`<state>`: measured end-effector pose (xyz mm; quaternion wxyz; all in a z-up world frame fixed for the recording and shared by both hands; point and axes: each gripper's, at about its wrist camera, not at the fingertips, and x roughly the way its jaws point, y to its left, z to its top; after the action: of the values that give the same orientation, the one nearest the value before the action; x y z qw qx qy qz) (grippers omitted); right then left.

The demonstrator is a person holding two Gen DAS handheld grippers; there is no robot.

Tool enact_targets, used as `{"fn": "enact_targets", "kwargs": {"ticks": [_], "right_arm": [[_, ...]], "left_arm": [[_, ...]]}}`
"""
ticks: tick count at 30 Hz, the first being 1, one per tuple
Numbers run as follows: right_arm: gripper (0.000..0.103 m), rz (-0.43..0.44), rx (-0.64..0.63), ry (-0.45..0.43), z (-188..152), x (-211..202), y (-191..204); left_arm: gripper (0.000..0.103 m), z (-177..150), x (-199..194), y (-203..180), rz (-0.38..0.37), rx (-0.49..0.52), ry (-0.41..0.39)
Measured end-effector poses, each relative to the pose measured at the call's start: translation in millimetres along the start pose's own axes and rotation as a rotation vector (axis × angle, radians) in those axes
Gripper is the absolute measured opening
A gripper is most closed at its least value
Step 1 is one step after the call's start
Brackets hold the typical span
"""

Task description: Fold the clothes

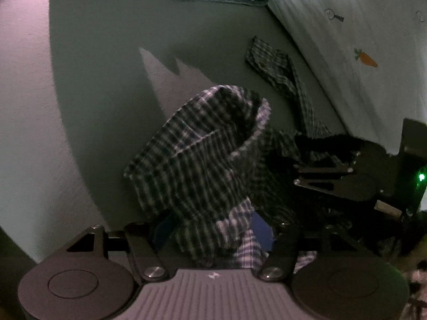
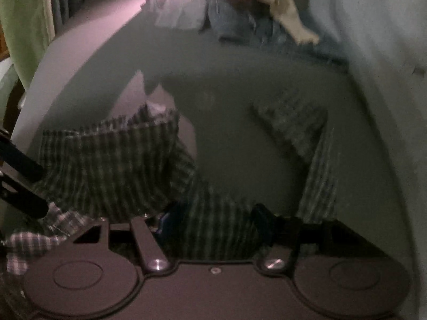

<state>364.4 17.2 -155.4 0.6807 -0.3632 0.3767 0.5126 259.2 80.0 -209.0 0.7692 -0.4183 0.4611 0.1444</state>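
In the left wrist view, a dark green-and-white checked woven shirt (image 1: pixel 202 144) is gathered in the left claw (image 1: pixel 213 229), bunched and lifted off the grey bed sheet (image 1: pixel 112 61); one sleeve trails toward the carrot-printed pale quilt (image 1: pixel 347 40). The right claw (image 1: pixel 320 170) is seen clenched in the same cloth.

In the blurred right wrist view, the right claw (image 2: pixel 210 221) grips soft, limp fabric — tension should be kept even, so the sleeve is drawn flat.

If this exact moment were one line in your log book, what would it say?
step: lifting to fold | left gripper: shut on plaid shirt | right gripper: shut on plaid shirt | sleeve: trailing on bed
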Motion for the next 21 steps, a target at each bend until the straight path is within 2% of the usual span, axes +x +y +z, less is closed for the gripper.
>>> {"fn": "enact_targets", "kwargs": {"ticks": [1,3,5,7,9,11,13,17,19,21], "right_arm": [[0.03,0.018,0.02,-0.005,-2,-1,-2],[0.002,0.055,0.061,-0.015,-7,-2,-6],[0.001,-0.003,0.051,-0.057,-8,-9,-5],[0.001,-0.045,0.094,-0.103,-8,-22,-4],[0.001,-0.07,0.134,-0.132,-9,-35,-7],[0.001,-0.093,0.167,-0.154,-10,-44,-14],[0.001,-0.114,0.188,-0.163,-16,-54,-23],[0.001,-0.164,0.255,-0.214,-24,-71,-38],[0.001,-0.195,0.287,-0.246,-28,-80,-44],[0.001,-0.225,0.318,-0.278,-31,-90,-50]], "left_arm": [[0.053,2,2,-1,0.008,-0.001,-0.002],[0.046,5,6,-5,0.034,0.008,-0.002],[0.046,7,6,-13,0.05,0.031,0.007],[0.048,6,1,-21,0.016,0.056,0.028],[0.051,4,-3,-25,-0.065,0.058,0.062],[0.068,0,-1,-26,-0.173,0.036,0.129],[0.072,-3,7,-27,-0.248,0.014,0.192],[0.072,0,30,-35,-0.21,0.042,0.199],[0.072,7,45,-40,-0.232,0.05,0.216],[0.068,13,53,-46,-0.277,0.026,0.199]]}}
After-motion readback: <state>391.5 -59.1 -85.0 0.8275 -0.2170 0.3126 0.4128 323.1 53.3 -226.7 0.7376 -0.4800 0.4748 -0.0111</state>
